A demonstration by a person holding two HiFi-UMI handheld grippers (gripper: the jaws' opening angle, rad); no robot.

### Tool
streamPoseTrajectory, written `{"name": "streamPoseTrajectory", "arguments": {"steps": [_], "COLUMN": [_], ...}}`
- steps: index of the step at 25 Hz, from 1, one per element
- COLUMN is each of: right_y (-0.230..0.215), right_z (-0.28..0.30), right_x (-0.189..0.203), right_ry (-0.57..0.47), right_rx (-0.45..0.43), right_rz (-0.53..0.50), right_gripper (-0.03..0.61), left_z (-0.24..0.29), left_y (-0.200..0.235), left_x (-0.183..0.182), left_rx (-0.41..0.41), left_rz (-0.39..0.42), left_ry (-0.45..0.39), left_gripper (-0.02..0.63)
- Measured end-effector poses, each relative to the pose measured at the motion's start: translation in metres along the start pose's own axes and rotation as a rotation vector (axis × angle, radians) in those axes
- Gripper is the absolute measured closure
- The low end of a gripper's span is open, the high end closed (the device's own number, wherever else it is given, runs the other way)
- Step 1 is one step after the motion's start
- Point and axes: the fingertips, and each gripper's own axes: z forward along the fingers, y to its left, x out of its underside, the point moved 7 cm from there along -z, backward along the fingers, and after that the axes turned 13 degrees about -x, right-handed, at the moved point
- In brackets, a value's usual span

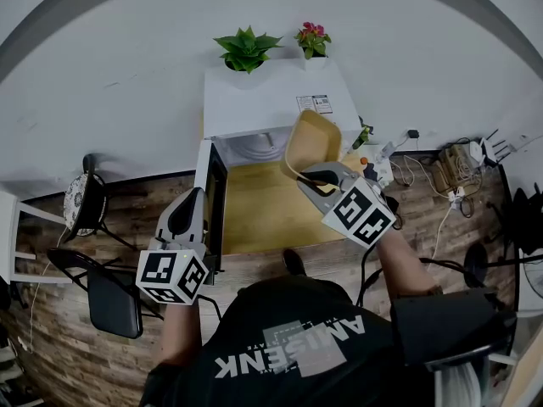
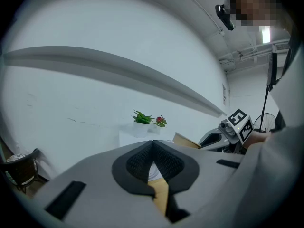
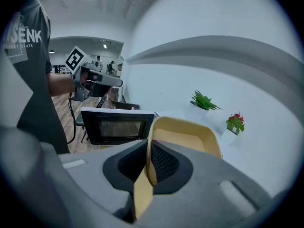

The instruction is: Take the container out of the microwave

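The white microwave stands at the back of the wooden table, and its dark door swings open to the left. A yellow container hangs tilted above the table in front of the microwave. My right gripper is shut on its near rim. In the right gripper view the pads pinch the thin wall of the container, and the door shows behind. My left gripper is just left of the door's edge. In its own view the left gripper is shut with nothing between the pads.
Two potted plants sit on top of the microwave. Dark chairs stand on the floor at the left. Cables and plugs lie on the floor at the right, with small items at the table's right end.
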Motion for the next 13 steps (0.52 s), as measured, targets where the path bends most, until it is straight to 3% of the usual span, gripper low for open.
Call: {"name": "streamPoseTrajectory", "arguments": {"steps": [13], "right_y": [-0.0026], "right_z": [-0.0017], "right_x": [-0.0075], "right_ry": [-0.02], "right_rx": [-0.02], "right_rz": [-0.019], "right_gripper": [0.551], "left_z": [0.002], "left_y": [0.0037], "left_x": [-0.0002], "left_rx": [-0.044], "left_rz": [-0.02], "left_ry": [0.012], "left_gripper": [0.612]}}
